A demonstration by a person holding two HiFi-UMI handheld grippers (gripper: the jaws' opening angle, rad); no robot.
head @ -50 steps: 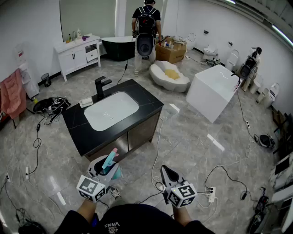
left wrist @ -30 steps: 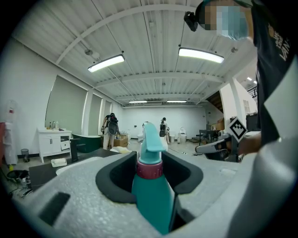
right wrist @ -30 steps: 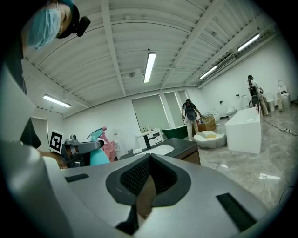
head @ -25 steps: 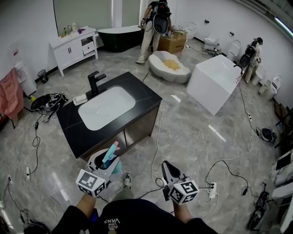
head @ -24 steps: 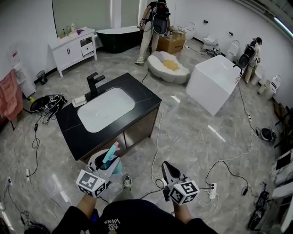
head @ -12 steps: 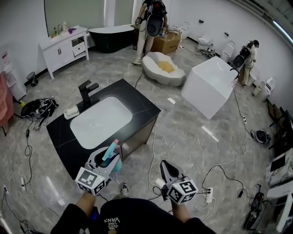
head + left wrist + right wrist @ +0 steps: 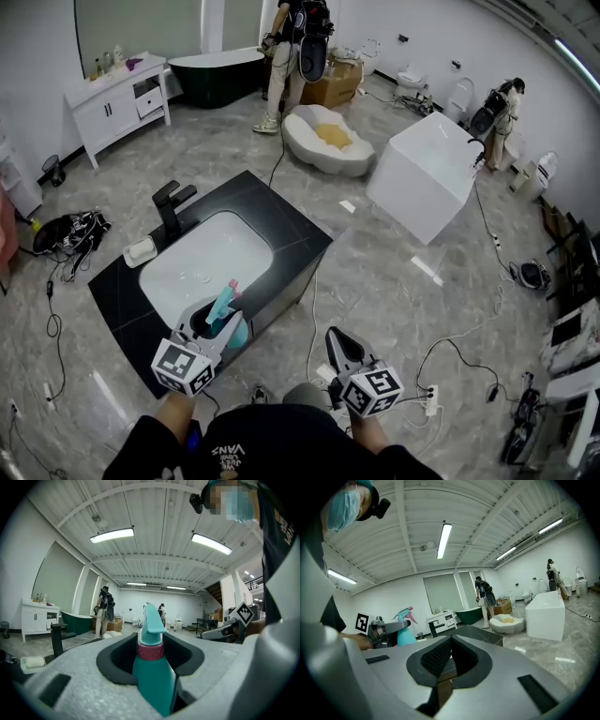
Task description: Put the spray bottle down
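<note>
Left gripper [image 7: 214,330] pinches the teal spray bottle [image 7: 152,672] by its body, just under the pink collar. It is held upright in the air at the near edge of the black sink counter [image 7: 286,230]. Right gripper [image 7: 450,641] is pressed together, empty. The bottle is probably light, smooth thin plastic that could slip or flex; the body grip suits setting it down.

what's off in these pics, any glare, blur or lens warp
Head view: fisheye bends straight lines, and bright glare patches lie on the glossy grey marble floor. Left gripper view: dark round vignette at the corners; the teal spray bottle with a pink collar is close and slightly soft. Right gripper view: near jaws blurred, the white rectangular bathtub farther off sharper.
</note>
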